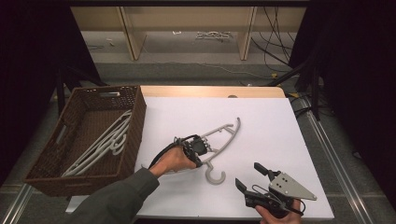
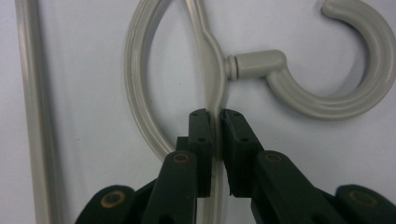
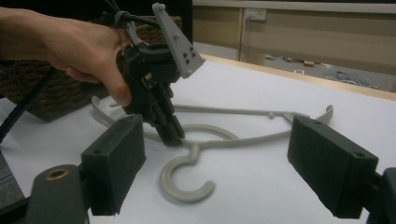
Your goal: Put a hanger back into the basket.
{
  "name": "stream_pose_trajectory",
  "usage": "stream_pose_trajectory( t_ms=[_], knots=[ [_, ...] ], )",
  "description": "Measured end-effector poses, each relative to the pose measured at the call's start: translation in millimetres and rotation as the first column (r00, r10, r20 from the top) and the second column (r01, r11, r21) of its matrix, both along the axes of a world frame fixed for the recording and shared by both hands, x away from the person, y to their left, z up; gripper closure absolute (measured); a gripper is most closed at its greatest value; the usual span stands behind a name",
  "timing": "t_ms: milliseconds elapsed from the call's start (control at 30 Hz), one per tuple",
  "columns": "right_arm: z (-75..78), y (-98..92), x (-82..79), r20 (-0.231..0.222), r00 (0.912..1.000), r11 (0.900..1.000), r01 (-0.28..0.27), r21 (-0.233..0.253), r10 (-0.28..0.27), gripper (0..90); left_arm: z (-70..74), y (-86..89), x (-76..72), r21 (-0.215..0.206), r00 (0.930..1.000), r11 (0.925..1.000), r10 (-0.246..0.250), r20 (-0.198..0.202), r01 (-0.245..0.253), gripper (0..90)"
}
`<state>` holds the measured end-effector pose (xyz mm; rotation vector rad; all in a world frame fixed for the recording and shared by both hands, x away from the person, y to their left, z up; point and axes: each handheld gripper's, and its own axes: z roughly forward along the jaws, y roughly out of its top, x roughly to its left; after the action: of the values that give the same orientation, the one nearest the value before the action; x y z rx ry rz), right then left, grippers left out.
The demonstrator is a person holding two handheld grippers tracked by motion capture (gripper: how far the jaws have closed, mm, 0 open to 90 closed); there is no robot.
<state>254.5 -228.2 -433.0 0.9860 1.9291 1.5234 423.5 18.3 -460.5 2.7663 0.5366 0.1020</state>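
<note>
A grey plastic hanger (image 1: 229, 136) lies flat on the white table top (image 1: 266, 116), its hook (image 1: 215, 176) pointing toward the front edge. My left gripper (image 1: 203, 150) comes down on it from the left and is shut on the hanger's thin frame (image 2: 215, 100) just beside the hook's neck (image 2: 254, 64). The right gripper view shows that same grip, with the left gripper (image 3: 172, 134) over the hook (image 3: 186, 183). My right gripper (image 1: 247, 173) rests near the front edge, right of the hook, jaws wide open and nothing between its pads (image 3: 114, 163).
A dark woven basket (image 1: 136, 122) stands at the table's left side and holds several pale hangers (image 1: 100, 147). Behind the table are wooden shelf legs (image 1: 130, 32) and loose cables (image 1: 275, 37) on the floor. Dark stands flank both sides.
</note>
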Motion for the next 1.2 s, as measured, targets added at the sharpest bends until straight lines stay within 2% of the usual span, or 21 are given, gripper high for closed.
stream_pose_trajectory(
  t_ms=[100,200,267,300,400,433,500,567,600,633,667,767,833,900,933,1000,1033,1067,1100,1167,1200],
  knots=[
    [0.4,-1.7,-0.1,0.004,0.9999,1.000,0.010,-0.015,-0.010,20.1,3.5,4.4,5.1,-0.049,1.0000,0.9988,0.000,-0.007,0.000,82.5],
    [0.2,-2.5,-0.1,0.006,0.9999,1.000,0.016,-0.013,-0.016,20.1,12.0,10.1,5.9,-0.162,0.9968,0.9848,0.053,-0.060,-0.062,82.5],
    [0.3,-2.6,-0.5,0.001,0.9999,1.000,0.014,-0.008,-0.014,20.1,18.8,15.8,10.5,-0.206,0.9977,0.9772,0.040,-0.055,-0.050,82.5],
    [0.5,-2.6,-0.9,-0.003,1.0000,1.000,0.009,-0.010,-0.009,20.1,22.3,19.0,11.7,-0.234,0.9969,0.9702,0.048,-0.062,-0.062,82.5],
    [0.2,-1.9,-0.7,0.000,1.0000,1.000,0.004,-0.003,-0.004,20.2,29.5,27.4,15.0,-0.332,0.9913,0.9356,0.094,-0.092,-0.120,82.5],
    [0.4,-2.4,-0.8,0.001,0.9999,1.000,0.012,-0.012,-0.012,20.2,30.8,29.7,16.8,-0.341,0.9917,0.9326,0.090,-0.092,-0.116,82.5],
    [0.3,-2.3,-0.7,0.000,0.9999,1.000,0.012,-0.011,-0.012,20.2,34.0,33.9,18.8,-0.392,0.9866,0.9073,0.119,-0.112,-0.153,82.5],
    [0.3,-2.4,-0.8,-0.002,0.9999,1.000,0.013,-0.010,-0.013,20.2,38.1,38.5,21.4,-0.413,0.9845,0.8954,0.129,-0.119,-0.167,82.5],
    [0.5,-2.4,-1.0,-0.008,0.9999,1.000,0.013,-0.008,-0.013,20.2,39.9,40.8,22.5,-0.433,0.9815,0.8825,0.141,-0.129,-0.184,82.5],
    [0.2,-2.8,-0.6,-0.002,0.9999,1.000,0.015,-0.015,-0.015,20.2,41.0,42.3,23.3,-0.435,0.9805,0.8807,0.140,-0.138,-0.187,82.5],
    [0.2,-2.8,-0.6,-0.001,0.9999,1.000,0.017,-0.016,-0.017,20.2,41.7,43.8,23.6,-0.445,0.9785,0.8732,0.150,-0.141,-0.199,82.5],
    [0.2,-2.8,-0.5,-0.005,0.9999,1.000,0.013,-0.022,-0.013,20.2,43.0,46.8,23.9,-0.458,0.9753,0.8632,0.160,-0.152,-0.213,82.5],
    [-0.9,-1.3,1.7,0.000,1.0000,1.000,0.003,-0.014,-0.003,20.2,44.2,48.6,23.4,-0.456,0.9750,0.8640,0.160,-0.155,-0.214,82.5],
    [0.1,-2.6,2.5,-0.007,1.0000,1.000,0.000,-0.023,0.000,20.2,44.6,51.1,23.1,-0.465,0.9747,0.8589,0.158,-0.158,-0.215,82.6],
    [1.2,-4.8,4.3,-0.003,0.9999,0.999,0.011,-0.030,-0.011,20.2,43.9,51.6,22.4,-0.478,0.9738,0.8506,0.162,-0.160,-0.220,82.5],
    [1.4,-9.2,10.6,0.001,0.9997,1.000,0.026,-0.002,-0.026,20.2,44.5,54.2,21.9,-0.473,0.9743,0.8538,0.161,-0.157,-0.218,82.6],
    [1.9,-12.2,13.5,-0.004,0.9994,0.999,0.034,-0.012,-0.034,20.3,43.6,55.4,21.8,-0.488,0.9735,0.8448,0.159,-0.164,-0.220,82.6],
    [2.0,-14.1,16.5,-0.006,0.9992,0.999,0.039,-0.022,-0.040,20.5,45.0,57.0,20.9,-0.478,0.9720,0.8482,0.169,-0.163,-0.228,82.5],
    [1.9,-15.2,19.6,-0.010,0.9992,0.999,0.039,-0.036,-0.039,20.6,45.5,58.2,20.3,-0.481,0.9717,0.8460,0.171,-0.163,-0.230,82.5],
    [0.4,-15.1,26.1,-0.001,0.9989,0.998,0.047,-0.050,-0.048,21.1,45.6,61.0,19.6,-0.504,0.9700,0.8308,0.174,-0.170,-0.237,82.6],
    [-0.4,-14.8,28.6,-0.016,0.9991,0.998,0.039,-0.052,-0.040,21.1,47.6,63.4,19.3,-0.491,0.9708,0.8390,0.175,-0.164,-0.234,82.6]
  ],
)
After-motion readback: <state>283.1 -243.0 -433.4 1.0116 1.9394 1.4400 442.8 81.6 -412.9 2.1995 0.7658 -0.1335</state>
